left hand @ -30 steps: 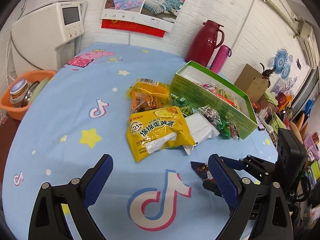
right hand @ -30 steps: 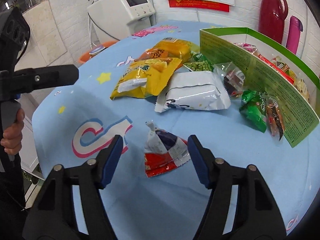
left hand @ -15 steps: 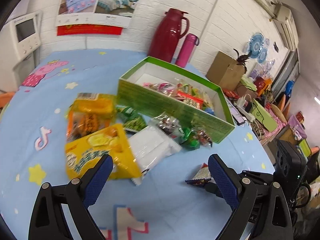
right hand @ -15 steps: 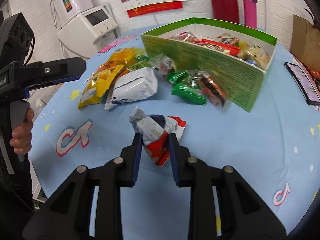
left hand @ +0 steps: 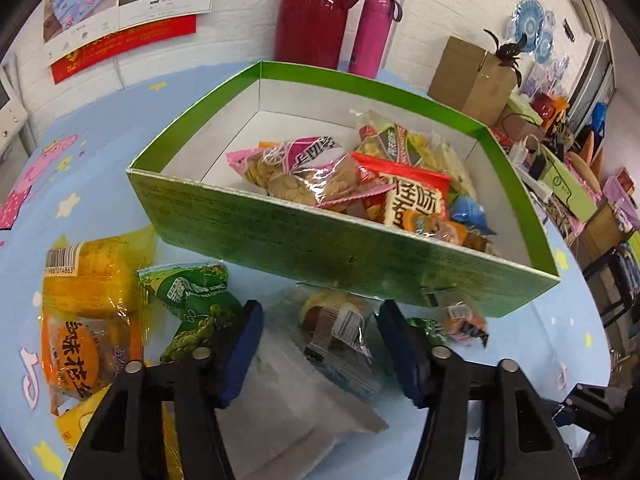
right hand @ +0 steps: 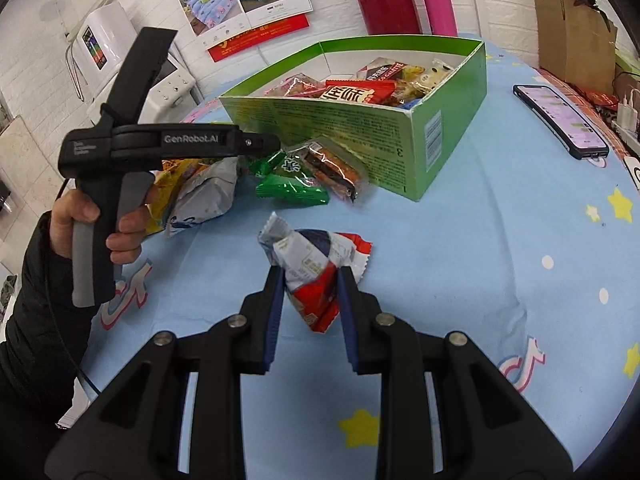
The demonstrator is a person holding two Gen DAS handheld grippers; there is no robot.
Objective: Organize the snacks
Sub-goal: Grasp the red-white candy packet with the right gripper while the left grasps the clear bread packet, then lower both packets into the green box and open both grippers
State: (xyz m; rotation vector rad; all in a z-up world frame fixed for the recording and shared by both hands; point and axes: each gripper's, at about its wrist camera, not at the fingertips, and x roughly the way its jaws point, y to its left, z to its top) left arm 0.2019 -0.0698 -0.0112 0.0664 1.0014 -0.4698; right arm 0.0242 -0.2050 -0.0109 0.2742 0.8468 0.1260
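Box mouth: we see the green box point(left hand: 280, 236) open on top, its left half bare, packets piled at the right.
Front wall: loose snacks point(left hand: 192, 304) crowd its base.
Left flank: the left gripper point(right hand: 256, 144) reaches across the pile.
Right flank: bare blue tablecloth point(right hand: 500, 240) beside the box; the phone point(right hand: 560, 120) lies farther out.

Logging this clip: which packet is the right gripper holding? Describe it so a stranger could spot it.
Start at the green box on the blue cloth. In front of it, apart from the snack pile, the right gripper pinches a crumpled packet. It alone is white, red and dark blue.
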